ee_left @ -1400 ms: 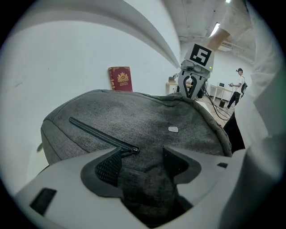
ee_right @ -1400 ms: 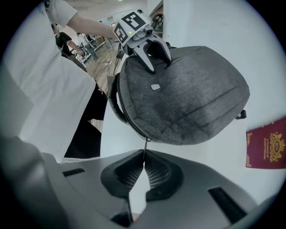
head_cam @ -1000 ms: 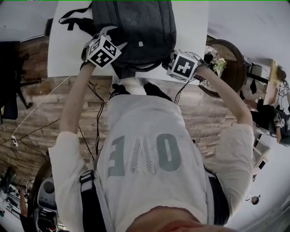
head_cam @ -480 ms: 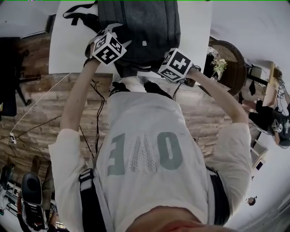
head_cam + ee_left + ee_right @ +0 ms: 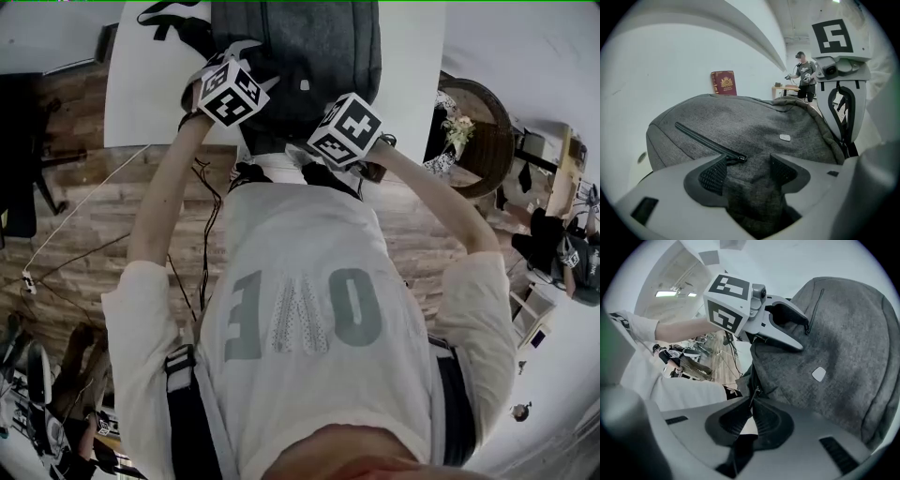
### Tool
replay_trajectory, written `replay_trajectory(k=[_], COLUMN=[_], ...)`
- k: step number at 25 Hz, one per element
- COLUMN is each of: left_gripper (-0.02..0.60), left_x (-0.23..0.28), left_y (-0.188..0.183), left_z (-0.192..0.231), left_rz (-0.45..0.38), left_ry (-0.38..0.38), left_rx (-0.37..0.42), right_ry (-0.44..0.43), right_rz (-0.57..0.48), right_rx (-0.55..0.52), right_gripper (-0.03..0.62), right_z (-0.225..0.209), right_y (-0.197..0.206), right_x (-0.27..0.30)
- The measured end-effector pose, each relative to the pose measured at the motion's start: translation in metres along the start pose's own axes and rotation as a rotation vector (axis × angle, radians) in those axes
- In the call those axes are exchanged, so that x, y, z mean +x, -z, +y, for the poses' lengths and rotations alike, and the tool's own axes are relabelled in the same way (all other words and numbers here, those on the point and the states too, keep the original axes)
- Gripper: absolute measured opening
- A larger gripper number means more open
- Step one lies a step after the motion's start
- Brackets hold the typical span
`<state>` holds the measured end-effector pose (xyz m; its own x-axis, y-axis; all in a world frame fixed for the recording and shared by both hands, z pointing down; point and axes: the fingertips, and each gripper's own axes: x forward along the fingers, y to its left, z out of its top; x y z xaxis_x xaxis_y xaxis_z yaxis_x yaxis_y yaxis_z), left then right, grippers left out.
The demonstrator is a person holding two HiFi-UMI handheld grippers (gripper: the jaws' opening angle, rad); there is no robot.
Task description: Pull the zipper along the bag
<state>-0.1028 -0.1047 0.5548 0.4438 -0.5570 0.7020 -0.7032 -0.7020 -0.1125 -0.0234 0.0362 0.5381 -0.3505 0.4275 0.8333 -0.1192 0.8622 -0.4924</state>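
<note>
One grey heathered bag [image 5: 309, 56] lies on the white table [image 5: 141, 94], its near end at the table edge by the person. At left, the left gripper [image 5: 746, 165] has its jaws wide, clamped on a thick fold of the bag's fabric, just beside the end of a slanted black pocket zipper [image 5: 705, 140]. Mid-panel sits a small pale label [image 5: 785, 137]. At right, the right gripper [image 5: 750, 409] has its jaws pressed together on the thin zipper pull [image 5: 753, 393] at the bag's near edge.
</note>
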Motion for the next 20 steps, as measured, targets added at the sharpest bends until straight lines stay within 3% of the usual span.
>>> replay_trajectory(k=[5,13,18,20], left_gripper=[0.295,0.295,0.295,0.295], left_x=[0.0,-0.002,-0.008,-0.017], left_y=[0.001,0.002,-0.004,-0.006], left_z=[-0.002,0.0,0.001,0.004], left_rz=[-0.002,0.01,-0.016,-0.046], left_ry=[0.002,0.003,-0.019,-0.039], left_rx=[0.003,0.002,0.032,0.054], right_ry=[0.025,0.079,0.062,0.092], right_rz=[-0.09,-0.182,-0.28,-0.286], right_rx=[0.09,0.085,0.197,0.179], right_gripper=[0.034,0.038,0.031,0.029], right_z=[0.006,0.021,0.013,0.012], right_y=[-0.012,-0.047,-0.043,-0.04], right_x=[0.006,0.021,0.014,0.014])
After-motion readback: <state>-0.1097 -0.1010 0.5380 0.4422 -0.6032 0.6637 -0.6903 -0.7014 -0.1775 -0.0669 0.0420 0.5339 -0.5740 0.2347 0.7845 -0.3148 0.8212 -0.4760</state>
